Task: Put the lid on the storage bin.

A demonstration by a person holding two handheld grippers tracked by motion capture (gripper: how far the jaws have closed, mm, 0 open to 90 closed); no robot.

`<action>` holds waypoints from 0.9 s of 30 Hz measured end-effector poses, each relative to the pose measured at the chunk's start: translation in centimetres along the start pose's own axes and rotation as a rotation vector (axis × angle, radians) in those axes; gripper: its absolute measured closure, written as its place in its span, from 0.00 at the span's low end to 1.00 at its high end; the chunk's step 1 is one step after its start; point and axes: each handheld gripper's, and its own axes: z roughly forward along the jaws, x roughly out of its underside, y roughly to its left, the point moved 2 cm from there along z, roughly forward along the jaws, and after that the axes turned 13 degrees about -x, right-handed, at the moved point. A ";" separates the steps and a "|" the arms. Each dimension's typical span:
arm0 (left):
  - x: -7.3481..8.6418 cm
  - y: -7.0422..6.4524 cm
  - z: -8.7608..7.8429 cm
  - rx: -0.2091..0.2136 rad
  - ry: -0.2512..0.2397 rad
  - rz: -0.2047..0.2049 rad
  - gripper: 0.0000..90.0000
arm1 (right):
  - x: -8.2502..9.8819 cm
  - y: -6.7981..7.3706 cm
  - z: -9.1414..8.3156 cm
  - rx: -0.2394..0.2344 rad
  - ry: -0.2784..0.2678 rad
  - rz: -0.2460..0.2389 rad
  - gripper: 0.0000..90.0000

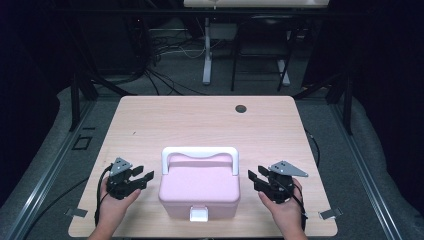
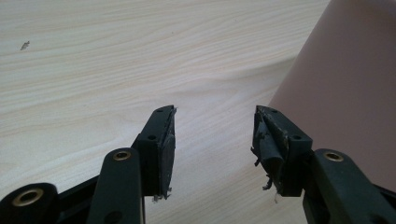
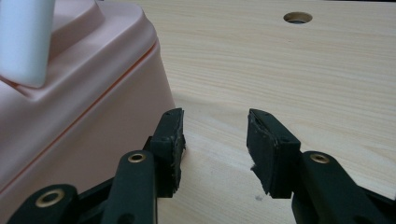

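Left gripper (image 1: 140, 176): jaws parted, nothing between them; sits just beside the box's left wall, not touching.
Pink box (image 1: 199, 190): lidded plastic case at the near middle of the table (image 1: 200, 120), between the two grippers, lid down.
Handle (image 1: 199, 152): white bail, folded toward the far side of the lid; probably the best hold for lifting.
Latch (image 1: 198, 214): white clasp on the front wall, appears fastened.
Handling: likely stiff, smooth, somewhat slippery shell; weight unknown, contents hidden. Walls too wide for one gripper; squeeze from both sides or take the handle.
Right gripper (image 1: 260, 180): jaws spread, empty; just beside the right wall.
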 end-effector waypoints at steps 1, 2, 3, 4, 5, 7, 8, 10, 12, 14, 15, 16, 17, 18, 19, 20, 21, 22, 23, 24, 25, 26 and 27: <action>0.0 0.0 0.0 0.001 0.007 0.007 0.55 | 0.1 0.0 0.1 0.003 -0.001 -0.001 0.62; 0.0 0.0 0.0 0.001 0.007 0.007 0.55 | 0.1 -0.1 0.1 0.006 -0.004 -0.003 0.62; 0.1 0.0 0.0 0.001 -0.001 0.005 0.55 | 0.2 -0.1 0.1 0.008 -0.001 -0.004 0.62; 0.1 0.0 0.0 0.001 -0.001 0.005 0.55 | 0.2 -0.2 0.1 0.010 -0.001 -0.002 0.62; 0.2 0.0 0.0 0.001 0.000 0.002 0.55 | 0.2 -0.2 0.1 0.010 -0.001 -0.002 0.62; 0.3 0.0 0.1 0.000 0.001 0.004 0.55 | 0.4 -0.4 0.1 0.013 -0.002 0.005 0.62; 0.3 0.0 0.1 0.000 0.001 0.004 0.55 | 0.4 -0.4 0.1 0.014 -0.002 0.007 0.62; 0.3 0.0 0.1 0.000 0.003 0.009 0.55 | 0.5 -0.5 0.2 0.015 0.001 0.003 0.62; 0.4 0.0 0.1 -0.001 0.005 0.014 0.55 | 0.5 -0.5 0.3 0.016 0.006 0.004 0.62; 0.4 0.0 0.1 -0.002 0.006 0.015 0.55 | 0.6 -0.5 0.3 0.018 0.010 0.000 0.62; 0.4 0.0 0.1 -0.005 0.001 0.015 0.55 | 0.6 -0.5 0.4 0.015 0.009 0.005 0.62; 0.4 0.0 0.1 -0.005 0.001 0.015 0.55 | 0.6 -0.5 0.4 0.015 0.009 0.005 0.62; 0.4 0.1 0.1 -0.009 0.002 0.018 0.55 | 0.7 -0.6 0.4 0.014 0.012 0.006 0.62; 0.4 0.1 0.1 -0.009 0.002 0.018 0.55 | 0.7 -0.6 0.5 0.014 0.014 0.006 0.62; 0.4 0.2 0.1 -0.010 0.000 0.009 0.55 | 0.8 -0.6 0.5 0.014 0.015 0.008 0.62; 0.4 0.2 0.2 -0.010 0.002 0.009 0.55 | 0.8 -0.6 0.6 0.012 0.014 0.009 0.62; 0.4 0.2 0.2 -0.010 0.002 0.009 0.55 | 0.9 -0.6 0.6 0.013 0.019 0.010 0.62; 0.5 0.4 0.2 -0.013 0.002 0.012 0.55 | 0.9 -0.6 0.7 0.012 0.022 0.011 0.62; 0.5 0.4 0.2 -0.016 0.000 0.004 0.55 | 0.9 -0.6 0.8 0.012 0.022 0.009 0.62; 0.5 0.5 0.2 -0.020 0.001 0.002 0.55 | 1.0 -0.6 0.8 0.013 0.027 0.012 0.62; 0.5 0.6 0.2 -0.020 -0.002 0.005 0.55 | 1.0 -0.6 0.9 0.013 0.030 0.010 0.62; 0.5 0.6 0.2 -0.020 -0.002 0.005 0.54 | 1.0 -0.6 0.9 0.013 0.030 0.010 0.62; 0.6 0.7 0.3 -0.025 0.000 -0.004 0.54 | 1.1 -0.6 1.0 0.012 0.032 0.000 0.62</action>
